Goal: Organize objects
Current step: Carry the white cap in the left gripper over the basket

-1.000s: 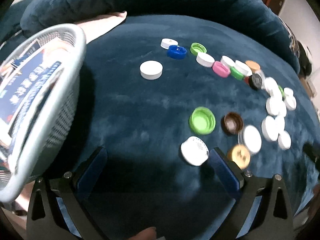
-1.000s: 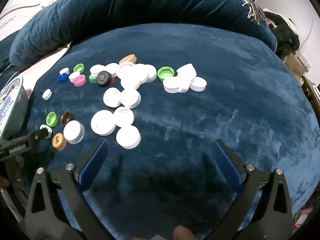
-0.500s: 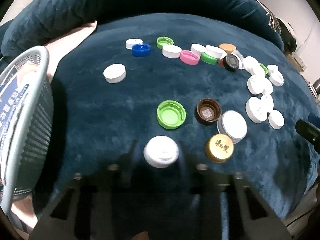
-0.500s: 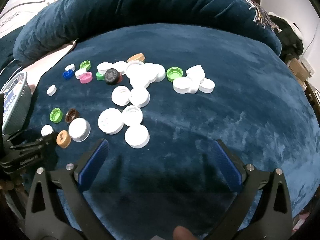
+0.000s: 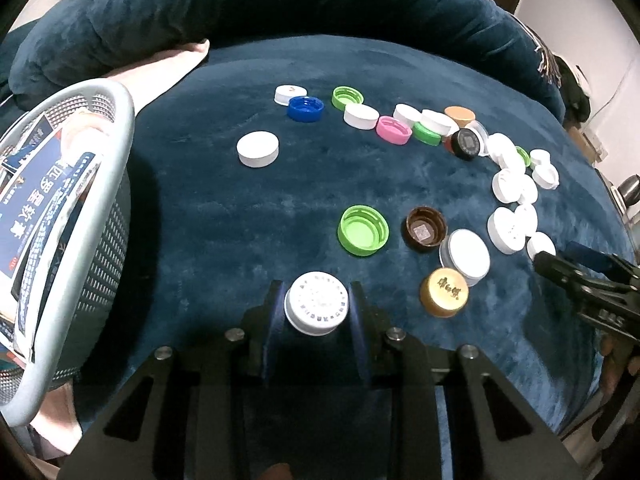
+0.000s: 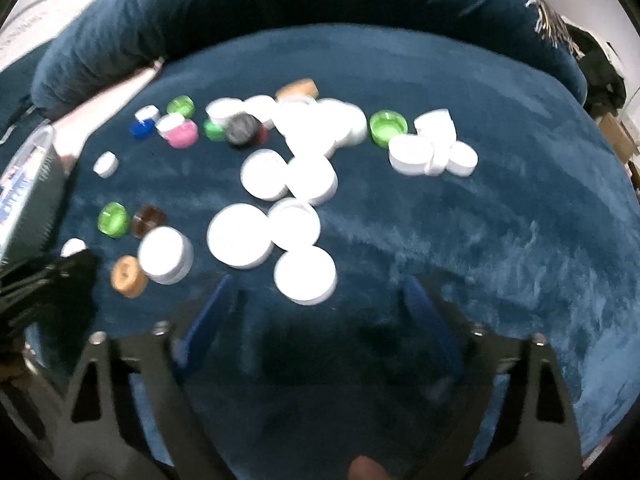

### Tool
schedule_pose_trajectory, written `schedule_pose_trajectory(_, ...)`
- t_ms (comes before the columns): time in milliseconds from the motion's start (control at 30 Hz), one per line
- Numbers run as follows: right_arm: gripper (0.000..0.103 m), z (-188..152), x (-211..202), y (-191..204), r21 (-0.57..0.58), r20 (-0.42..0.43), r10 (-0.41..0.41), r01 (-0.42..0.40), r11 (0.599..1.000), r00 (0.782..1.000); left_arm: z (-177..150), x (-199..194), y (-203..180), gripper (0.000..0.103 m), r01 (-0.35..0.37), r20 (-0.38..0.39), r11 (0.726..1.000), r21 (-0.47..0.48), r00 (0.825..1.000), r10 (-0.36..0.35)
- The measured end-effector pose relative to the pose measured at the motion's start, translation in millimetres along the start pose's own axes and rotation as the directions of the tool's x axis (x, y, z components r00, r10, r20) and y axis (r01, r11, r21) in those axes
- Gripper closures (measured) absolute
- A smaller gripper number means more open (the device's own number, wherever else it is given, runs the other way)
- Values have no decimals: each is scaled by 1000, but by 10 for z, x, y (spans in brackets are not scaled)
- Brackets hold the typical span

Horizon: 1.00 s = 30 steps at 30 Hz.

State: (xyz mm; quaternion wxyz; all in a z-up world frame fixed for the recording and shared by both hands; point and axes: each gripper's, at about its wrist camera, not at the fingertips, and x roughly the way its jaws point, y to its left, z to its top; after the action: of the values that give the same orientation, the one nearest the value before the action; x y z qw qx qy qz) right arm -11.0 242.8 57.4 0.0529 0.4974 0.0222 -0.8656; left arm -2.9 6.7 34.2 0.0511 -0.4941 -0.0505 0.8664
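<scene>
Low in the left wrist view, the left gripper has its blue fingers pressed against both sides of a white dotted cap on the blue velvet cushion. Just beyond, toward the right, lie a gold cap, a green open cap and a brown cap. A grey mesh basket fills the left edge. In the blurred right wrist view, the right gripper hangs with fingers spread wide, empty, below a big white lid.
</scene>
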Motion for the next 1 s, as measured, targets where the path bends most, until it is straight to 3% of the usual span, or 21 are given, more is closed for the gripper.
schedule_pose_trajectory(67, 30, -4, 64, -21, 3, -11, -11, 11, 1000, 1000, -6, 8, 10, 71, 4, -2, 1000, 1, 1000, -4)
schedule_pose_trajectory(133, 64, 9, 90, -14, -10, -6, 4, -4, 1000, 1000, 1, 15, 3, 71, 9, -2, 1000, 2, 1000, -9)
schedule_pose_trajectory(167, 70, 13, 91, -3, -21, -4, 1, -1, 1000, 1000, 6, 14, 0, 71, 11, 0, 1000, 3, 1000, -11)
schedule_pose_trajectory(433, 69, 25, -245, 59, -18, 57, 66, -65, 998, 996, 67, -188, -34, 71, 60, 56, 998, 5, 997, -60)
schedule_pose_trajectory(733, 69, 204, -361, 448, -70, 86, 125, -119, 990, 988, 174, -557, 27, 71, 66, 133, 998, -18, 989, -63)
schedule_pose_trajectory(900, 69, 349, -431, 747, -107, 103, 185, -174, 979, 977, 276, -971, 260, 71, 69, 212, 995, -71, 976, -52)
schedule_pose_trajectory(1000, 69, 483, -483, 1017, -139, 108, 241, -226, 964, 964, 393, -1184, 591, 71, 38, 237, 989, -145, 972, -3)
